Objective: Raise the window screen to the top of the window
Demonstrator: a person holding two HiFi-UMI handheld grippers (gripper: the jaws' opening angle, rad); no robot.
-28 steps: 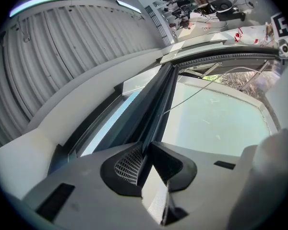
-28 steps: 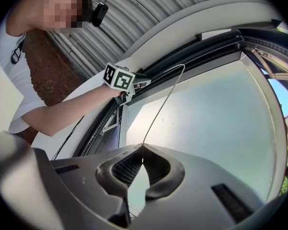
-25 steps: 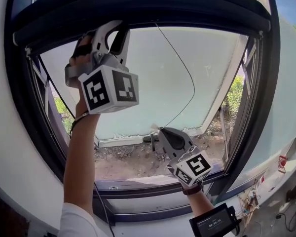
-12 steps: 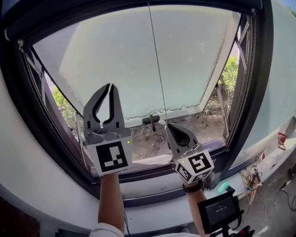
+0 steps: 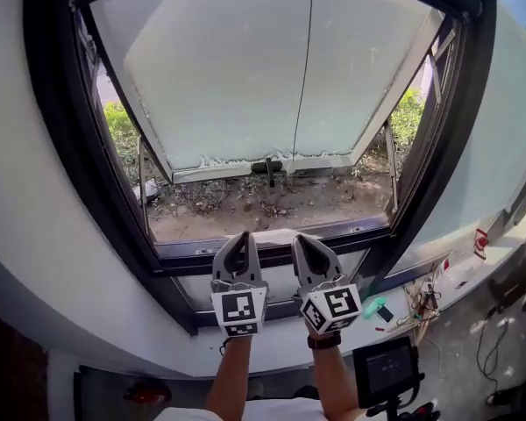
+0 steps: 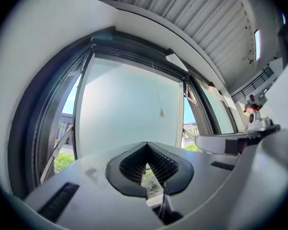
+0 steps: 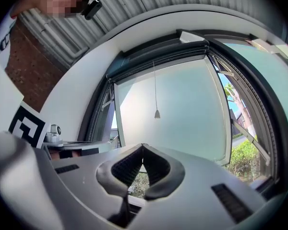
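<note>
The window screen is rolled up in its dark housing [image 7: 158, 51] along the top of the window, also seen in the left gripper view as a dark housing [image 6: 134, 42]. Its thin pull cord [image 5: 307, 68] hangs straight down in front of the frosted, outward-tilted pane [image 5: 228, 77], and the cord's small end weight [image 7: 156, 114] swings free. My left gripper [image 5: 239, 235] is low at the sill [image 5: 272, 246], its jaws closing tip to tip on nothing. My right gripper [image 5: 300, 237] sits beside it, shut and empty. Neither touches the cord.
The dark window frame [image 5: 79, 147] curves around the opening. Outside lie dirt and green plants [image 5: 245, 200]. A window handle [image 5: 267, 167] sticks out at the pane's lower edge. A small screen device [image 5: 384, 368] and loose cables [image 5: 421, 301] are at lower right.
Both grippers dropped from up by the pane to the sill. The left one rolled upright and its jaws went from open to shut. The curved cord now hangs straight.
</note>
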